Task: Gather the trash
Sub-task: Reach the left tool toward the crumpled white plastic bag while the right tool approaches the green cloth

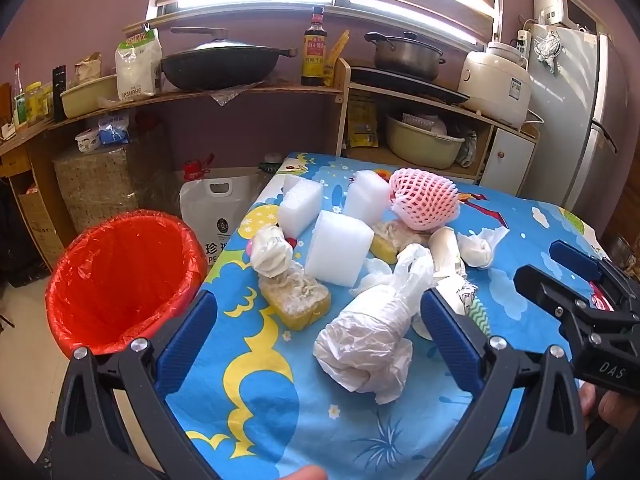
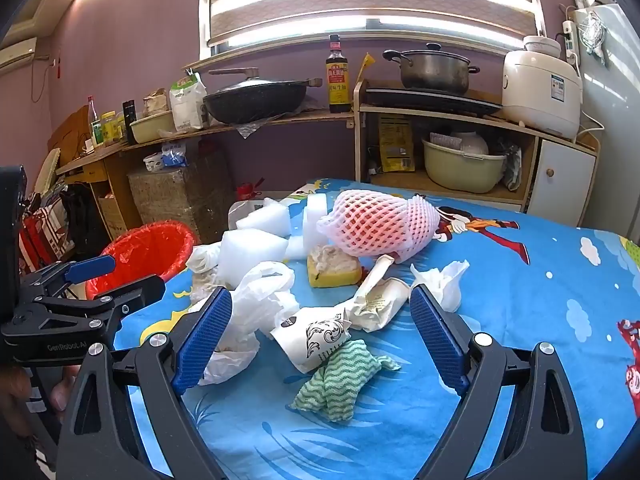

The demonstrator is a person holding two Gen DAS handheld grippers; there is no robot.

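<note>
- Trash lay heaped mid-frame on a table under a blue cartoon-print cloth [image 1: 260, 392]: three white foam blocks [image 1: 338, 246], a pink foam fruit net [image 1: 426, 200], two yellow sponges [image 1: 296, 300] crusted with pale residue, crumpled tissue [image 1: 478, 246], and a wrinkled white plastic bag [image 1: 372, 336].
- In the right wrist view, nearer the lens: a printed white paper bag [image 2: 316, 336], a rolled paper wrapper [image 2: 378, 300], and a green-and-white wavy cloth [image 2: 340, 384] at lower center.
- Left gripper [image 1: 320, 332] stood spread wide, blue pads either side of the plastic bag, not pressing it as far as could be seen.
- Right gripper [image 2: 320, 328] likewise spread wide, nothing pinched; the paper bag and wrapper lay between its fingers in the frame.
- The green cloth showed only as a sliver behind the left gripper's right pad in the left wrist view; the far sponge sat half hidden under the fruit net.
- Whether the net held fruit could not be made out.
- Red-lined bin [image 1: 120, 276] stood off the table's edge at left of frame; its visible interior showed only liner, the bottom cut off by the gripper.
- Fingertips of a hand [image 1: 604, 404] showed at lower right, behind the other gripper's body.
</note>
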